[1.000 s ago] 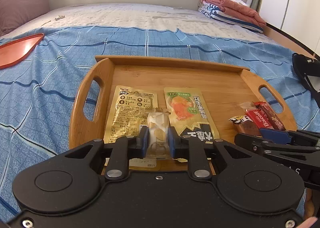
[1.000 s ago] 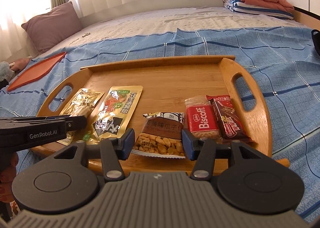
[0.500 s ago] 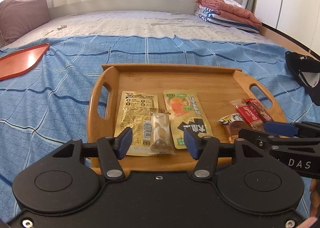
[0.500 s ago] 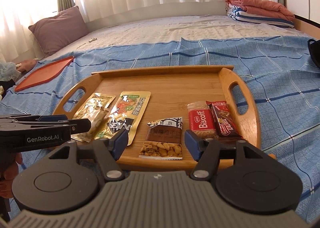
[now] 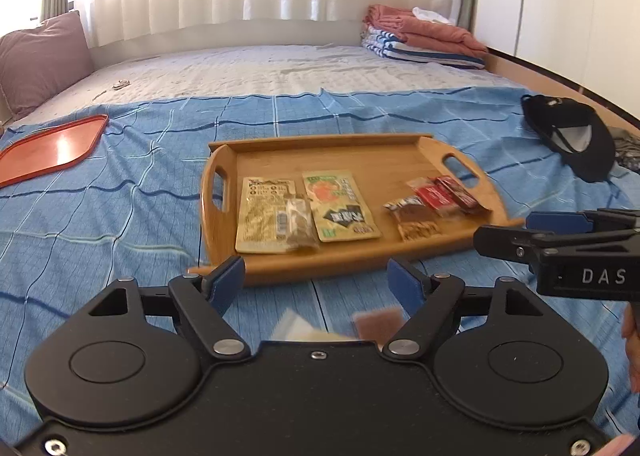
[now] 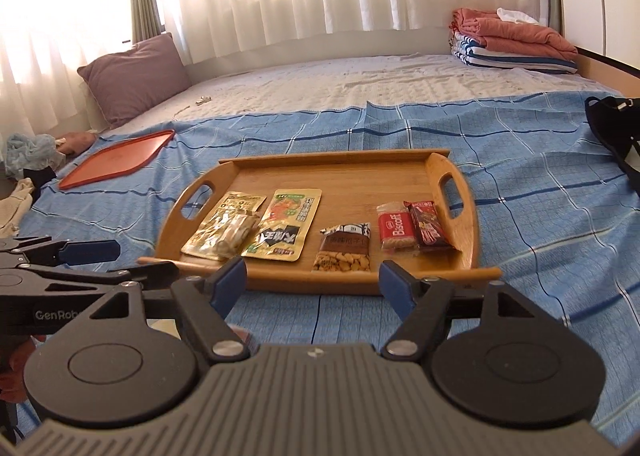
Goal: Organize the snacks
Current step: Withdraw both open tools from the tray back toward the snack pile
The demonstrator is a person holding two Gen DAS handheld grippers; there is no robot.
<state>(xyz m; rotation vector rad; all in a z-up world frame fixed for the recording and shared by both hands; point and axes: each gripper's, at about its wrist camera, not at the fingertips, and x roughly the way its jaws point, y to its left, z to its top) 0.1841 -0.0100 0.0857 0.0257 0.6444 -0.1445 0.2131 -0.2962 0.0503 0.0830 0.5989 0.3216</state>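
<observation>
A wooden tray (image 5: 312, 154) (image 6: 344, 172) lies on the blue checked bedspread and holds several snack packs: a yellow pouch (image 5: 262, 214) with a small clear pack (image 5: 298, 222) on it, a green-orange pouch (image 5: 340, 206), a peanut pack (image 6: 346, 250), a red Biscoff pack (image 6: 396, 230) and a dark red bar (image 6: 428, 230). My left gripper (image 5: 316, 282) is open and empty, in front of the tray. My right gripper (image 6: 310, 282) is open and empty, also before the tray's near edge. Loose packs (image 5: 340, 326) lie blurred on the bed under the left gripper.
An orange tray (image 5: 48, 148) (image 6: 116, 158) lies on the bed to the far left. A black cap (image 5: 572, 136) sits at the right. Folded towels (image 6: 516, 40) and a purple pillow (image 6: 136, 74) are at the back.
My left gripper let go of the small clear pack, leaving it on the yellow pouch, opened wide and pulled back off the tray. My right gripper also drew back, still open.
</observation>
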